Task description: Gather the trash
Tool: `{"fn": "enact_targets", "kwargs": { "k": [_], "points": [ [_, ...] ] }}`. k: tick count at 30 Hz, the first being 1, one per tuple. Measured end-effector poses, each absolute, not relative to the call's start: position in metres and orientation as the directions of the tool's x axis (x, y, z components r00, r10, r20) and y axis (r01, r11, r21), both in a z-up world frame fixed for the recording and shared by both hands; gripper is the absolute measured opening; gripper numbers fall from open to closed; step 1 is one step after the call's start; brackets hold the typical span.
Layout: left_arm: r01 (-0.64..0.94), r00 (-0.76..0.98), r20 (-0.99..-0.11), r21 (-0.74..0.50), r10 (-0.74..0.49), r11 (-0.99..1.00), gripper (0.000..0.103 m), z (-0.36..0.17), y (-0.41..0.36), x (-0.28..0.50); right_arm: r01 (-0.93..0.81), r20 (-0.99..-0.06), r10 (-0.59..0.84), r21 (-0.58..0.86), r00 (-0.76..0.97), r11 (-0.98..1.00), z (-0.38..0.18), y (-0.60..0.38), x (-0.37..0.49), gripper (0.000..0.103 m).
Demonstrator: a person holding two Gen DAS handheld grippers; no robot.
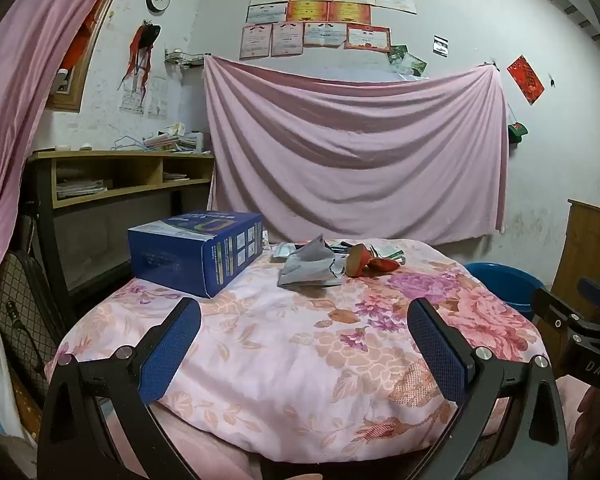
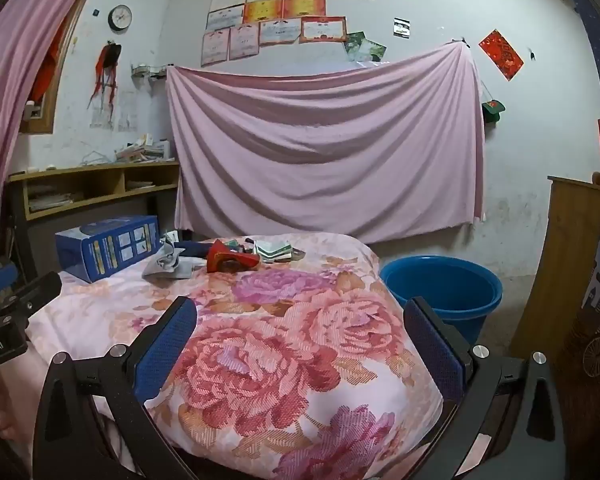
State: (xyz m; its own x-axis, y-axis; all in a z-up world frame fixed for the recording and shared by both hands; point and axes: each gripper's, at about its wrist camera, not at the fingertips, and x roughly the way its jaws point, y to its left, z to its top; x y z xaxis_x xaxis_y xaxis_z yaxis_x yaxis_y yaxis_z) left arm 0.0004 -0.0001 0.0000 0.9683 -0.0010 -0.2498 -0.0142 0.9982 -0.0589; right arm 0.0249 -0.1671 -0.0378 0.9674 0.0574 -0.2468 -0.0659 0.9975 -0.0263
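Trash is lying in a loose heap at the far end of the quilt (image 1: 292, 344): a grey wrapper (image 1: 309, 266), a red carton (image 1: 360, 262) touching its right side, and small packets (image 2: 276, 251) just behind. A blue box (image 1: 198, 250) is sitting at ten o'clock from the heap, near the wrapper. A blue bucket (image 2: 444, 288) is standing on the floor at three o'clock from the heap, just off the quilt's edge, apparently empty.

Both tongs are hovering over the near end of the quilt, well apart from the heap. The left tongs (image 1: 304, 340) are spread wide and carrying nothing; the right tongs (image 2: 300, 340) likewise.

Collecting is apparently only starting, with nothing gripped yet. Next, one pair probably needs to be reaching toward twelve o'clock, closing on the wrapper or carton, then swinging it over the bucket.
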Motion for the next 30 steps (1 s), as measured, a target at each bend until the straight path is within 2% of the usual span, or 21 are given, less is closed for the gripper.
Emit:
{"fn": "enact_targets", "kwargs": {
  "k": [30],
  "points": [
    [-0.016, 0.969, -0.246, -0.068, -0.001, 0.998, 0.101, -0.0002, 0.0000, 0.0004, -0.060, -0.246, 0.055, -0.014, 0.968, 0.998, -0.0395, -0.1715, 0.0251, 0.103]
  ]
}}
